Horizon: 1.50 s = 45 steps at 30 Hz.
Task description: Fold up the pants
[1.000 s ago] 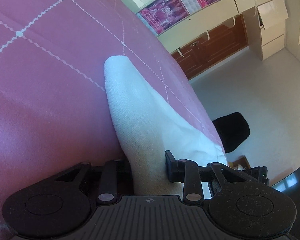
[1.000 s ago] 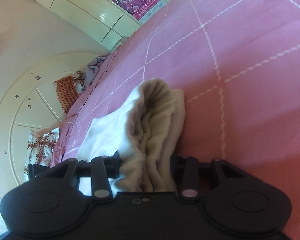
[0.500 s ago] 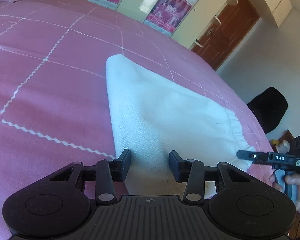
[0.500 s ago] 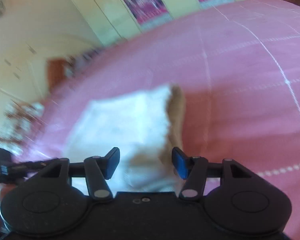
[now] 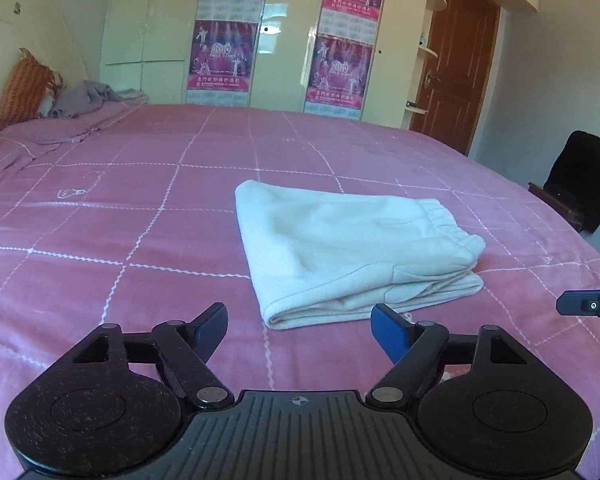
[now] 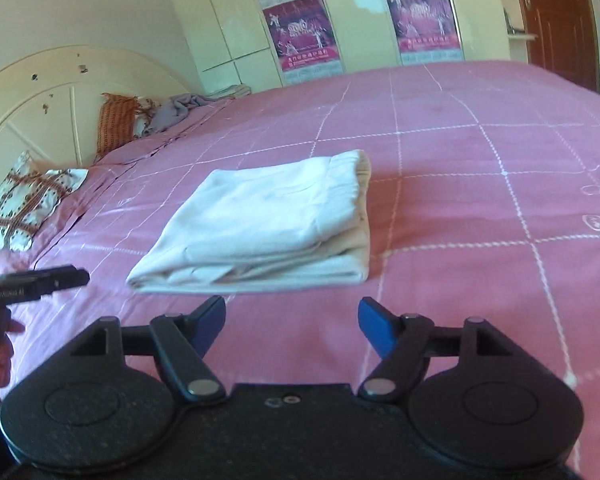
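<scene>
The white pants (image 5: 352, 248) lie folded in a flat stack on the pink bedspread (image 5: 140, 240), elastic waistband to the right in the left wrist view. They also show in the right wrist view (image 6: 268, 224). My left gripper (image 5: 300, 328) is open and empty, pulled back just short of the stack's near edge. My right gripper (image 6: 292, 320) is open and empty, also a little short of the stack. Each gripper's tip shows at the edge of the other's view.
Pillows (image 6: 24, 208) and a crumpled grey cloth (image 5: 84, 98) lie at the head of the bed. A wardrobe with pink posters (image 5: 220, 56) and a brown door (image 5: 456, 64) stand beyond. A black chair (image 5: 580, 184) stands at the right of the bed.
Both grippers have let go of the pants, opened wide and pulled back and up. The pants now rest folded on the bed.
</scene>
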### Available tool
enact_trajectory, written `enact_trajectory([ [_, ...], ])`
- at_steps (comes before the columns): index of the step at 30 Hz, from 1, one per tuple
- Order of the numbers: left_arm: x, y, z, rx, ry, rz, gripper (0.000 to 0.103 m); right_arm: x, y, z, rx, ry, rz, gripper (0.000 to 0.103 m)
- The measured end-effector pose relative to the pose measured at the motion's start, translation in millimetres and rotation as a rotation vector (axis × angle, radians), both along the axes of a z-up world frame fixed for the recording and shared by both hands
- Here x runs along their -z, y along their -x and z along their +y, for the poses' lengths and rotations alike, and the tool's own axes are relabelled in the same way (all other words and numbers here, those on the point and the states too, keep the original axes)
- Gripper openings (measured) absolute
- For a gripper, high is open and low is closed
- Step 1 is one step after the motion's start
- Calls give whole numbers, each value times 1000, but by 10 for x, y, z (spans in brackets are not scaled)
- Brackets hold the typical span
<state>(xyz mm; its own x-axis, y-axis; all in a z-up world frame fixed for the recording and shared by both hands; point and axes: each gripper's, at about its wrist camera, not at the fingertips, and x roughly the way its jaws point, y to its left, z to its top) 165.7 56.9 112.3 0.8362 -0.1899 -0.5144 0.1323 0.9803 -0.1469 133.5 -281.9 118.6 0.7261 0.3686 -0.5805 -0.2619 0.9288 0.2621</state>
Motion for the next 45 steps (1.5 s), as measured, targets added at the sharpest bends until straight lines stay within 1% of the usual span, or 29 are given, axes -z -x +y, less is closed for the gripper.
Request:
enact_trajectory([
  [3,-68,390,-44,-18,-38,-33,84,-79,315,-2,16,-31,-36,75],
  [4,-102,497,-56,-24,-36,-47,85,-105,438,16,31,-35,-62,75],
  [6,-27,794,-117,-18,14,-72,88,-106,662,86,55,-55,-102,75],
  [8,-16,967,-172,-25,19,-92,89,-99,885,181,77,-66,-119,75],
  [10,14,1154,-214,-51,34,-105,89,-139,1036,284,94,-45,-152,76],
  [12,51,1329,-220,-65,63,-110,89,-172,1188,364,125,-21,-182,76],
  [15,122,1528,-237,-61,53,-85,91,-168,1412,422,156,8,-202,77],
  [17,142,1632,-240,-53,66,-65,92,-172,1513,440,160,3,-202,78],
  [20,156,1838,-276,-49,62,-71,92,-179,1703,490,162,3,-214,78],
  [22,153,1950,-297,-51,69,-93,92,-200,1801,542,150,13,-233,79],
  [23,145,1959,-326,-40,59,-97,93,-207,1854,567,149,23,-244,79],
  [25,116,1981,-412,-29,6,-120,93,-224,1929,602,139,29,-257,79],
  [26,107,2000,-435,-22,-7,-136,93,-235,1968,616,136,32,-265,79],
  [29,95,2033,-492,-12,-36,-145,93,-255,2063,681,132,71,-293,79],
  [31,80,2052,-507,-9,-42,-152,93,-267,2077,676,138,74,-306,80],
  [35,51,2103,-537,-2,-52,-175,93,-271,2109,640,166,63,-300,80],
  [45,49,2140,-562,4,-57,-179,93,-259,2136,651,162,74,-309,81],
])
